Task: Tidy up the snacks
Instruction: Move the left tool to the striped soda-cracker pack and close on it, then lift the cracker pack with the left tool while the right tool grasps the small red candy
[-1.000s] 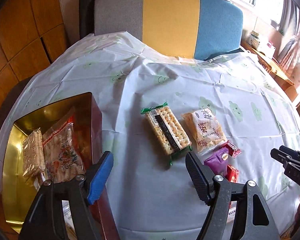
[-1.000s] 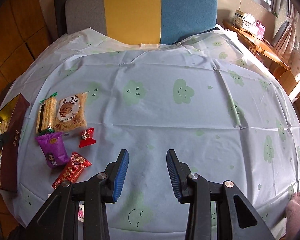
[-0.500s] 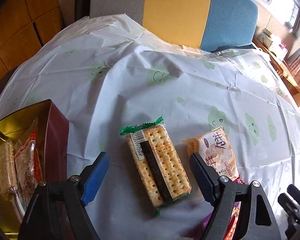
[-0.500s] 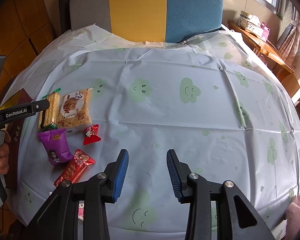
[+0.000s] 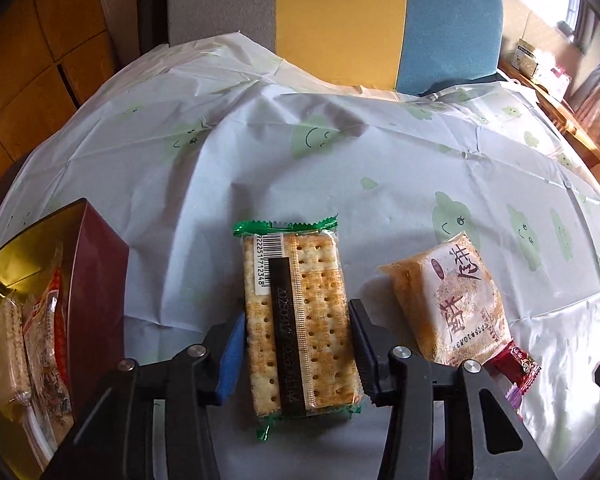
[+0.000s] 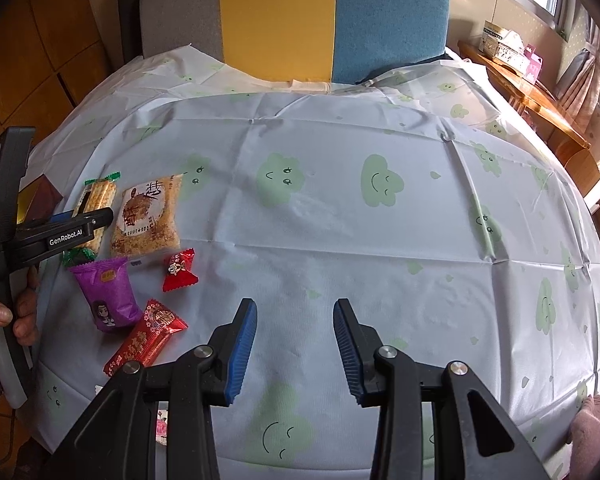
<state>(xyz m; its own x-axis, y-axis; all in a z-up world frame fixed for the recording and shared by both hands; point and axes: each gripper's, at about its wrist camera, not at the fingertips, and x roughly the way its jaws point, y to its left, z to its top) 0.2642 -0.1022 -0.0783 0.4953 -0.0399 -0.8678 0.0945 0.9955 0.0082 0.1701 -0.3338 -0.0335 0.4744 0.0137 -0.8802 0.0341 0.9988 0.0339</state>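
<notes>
Two tools: both hang over one table (image 6: 340,208) spread with a pale cloth printed with green smiling clouds.
Chair: grey, yellow and blue back (image 6: 292,16) at the far edge of the table.
Box: dark red outside, gold inside (image 5: 92,280), at the left edge of the table; several wrapped snacks lie in it.
Left tool (image 5: 296,354): its jaws have just been closing and now pinch the cracker pack (image 5: 296,320) by its long sides; the pack lies flat on the cloth, just right of the box.
Right tool (image 6: 294,348): jaws spread, nothing between them, above bare cloth well to the right of the snacks.
Crumbly cake pack (image 6: 150,216): just right of the cracker pack.
Purple packet (image 6: 106,296): nearer the table's edge than the cake pack.
Long red packet (image 6: 146,338): beside the purple one.
Small red sweet (image 6: 179,270): right of the purple packet.
</notes>
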